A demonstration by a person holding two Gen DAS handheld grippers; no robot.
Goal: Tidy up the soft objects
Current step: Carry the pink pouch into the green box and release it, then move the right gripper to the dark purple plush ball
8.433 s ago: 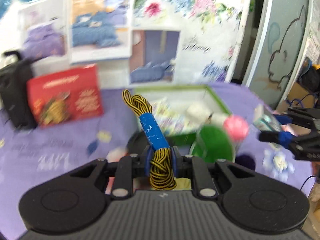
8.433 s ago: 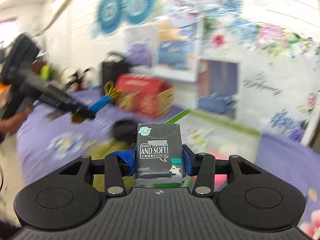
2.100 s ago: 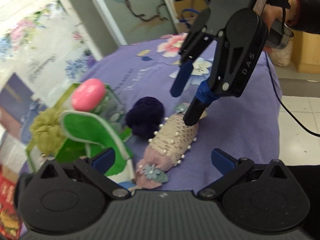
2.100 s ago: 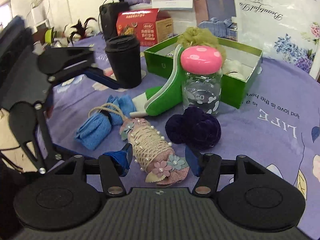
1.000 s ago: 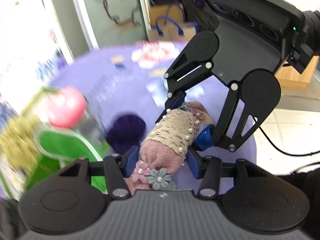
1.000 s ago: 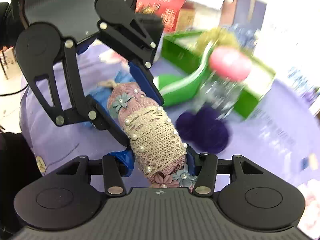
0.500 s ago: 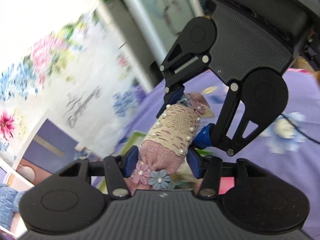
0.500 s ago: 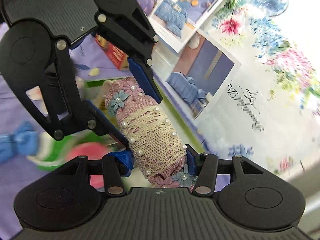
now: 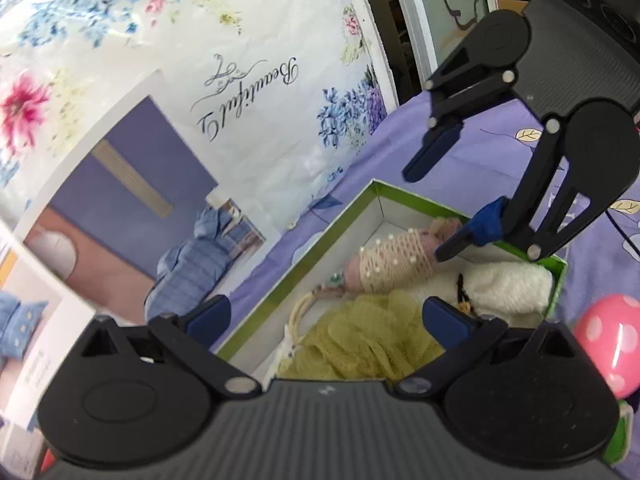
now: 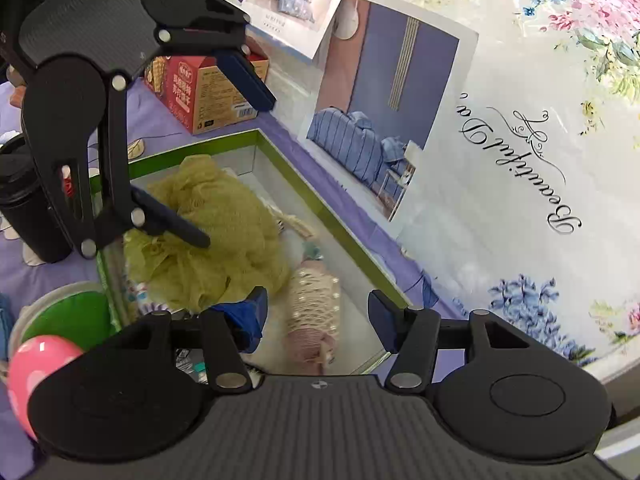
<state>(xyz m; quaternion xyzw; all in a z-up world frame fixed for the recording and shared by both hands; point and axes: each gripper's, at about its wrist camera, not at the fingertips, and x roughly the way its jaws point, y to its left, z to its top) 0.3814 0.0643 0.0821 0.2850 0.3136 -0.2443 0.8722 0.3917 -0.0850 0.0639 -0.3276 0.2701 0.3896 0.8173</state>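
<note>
The pink roll with cream lace and pearls lies free in the green box, beside a yellow-green mesh pouf. My left gripper hangs over the box, its jaws opening wide with nothing between them. My right gripper is above the roll's other end. Its jaws are opening too; the roll sits below and between them, and the pads do not press on it.
A white fluffy item also lies in the box. Beside the box stand a bottle with a pink spotted cap, a green slipper, a black cup and a red carton. A floral wall rises just behind.
Both grippers carried the roll together over the box, then let go. It now lies inside the box, and both pairs of jaws stand apart.
</note>
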